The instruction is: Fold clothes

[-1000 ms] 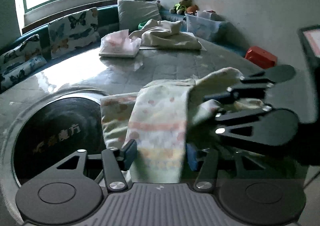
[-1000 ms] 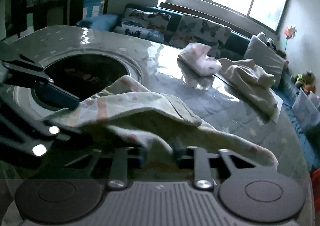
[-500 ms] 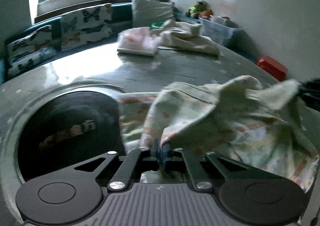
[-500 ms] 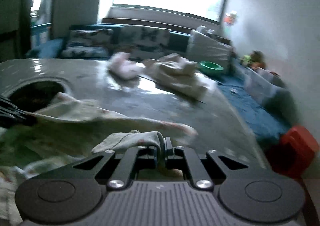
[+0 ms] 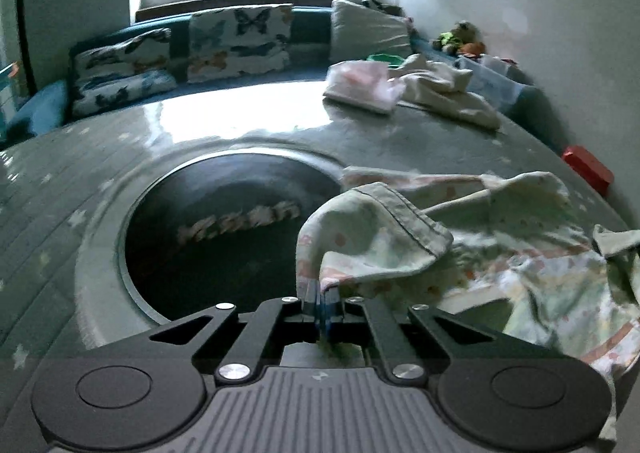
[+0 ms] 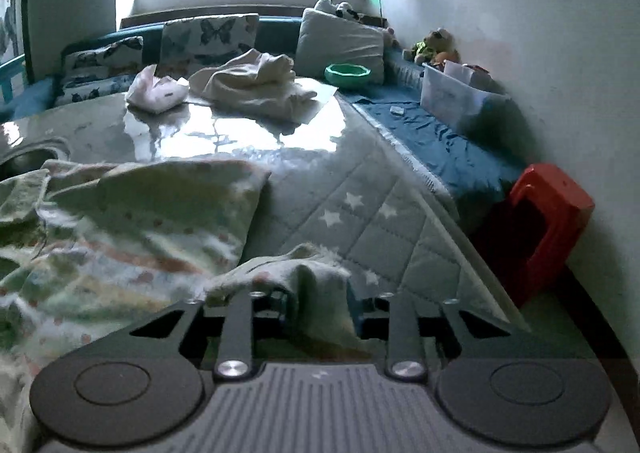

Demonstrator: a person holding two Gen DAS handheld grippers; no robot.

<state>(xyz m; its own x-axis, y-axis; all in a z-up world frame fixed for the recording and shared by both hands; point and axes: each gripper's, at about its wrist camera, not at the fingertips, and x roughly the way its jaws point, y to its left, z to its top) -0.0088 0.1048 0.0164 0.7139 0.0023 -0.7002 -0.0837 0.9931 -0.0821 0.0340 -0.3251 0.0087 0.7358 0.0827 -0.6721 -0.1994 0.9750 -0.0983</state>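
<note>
Folding has barely begun: the left hand-held gripper [image 5: 322, 307] pinches the crumpled garment [image 5: 460, 253], while the right hand-held gripper [image 6: 320, 307] stands parted around another corner.

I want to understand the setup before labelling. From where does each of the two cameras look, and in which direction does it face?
Left wrist: sits on the left gripper, facing the window over the dark round inset; its fingers are shut on the patterned garment.
Right wrist: sits on the right gripper, facing the window and the red stool; its fingers show, cloth draped between them.
Shared: garment, cream clothes pile, butterfly cushions.
</note>
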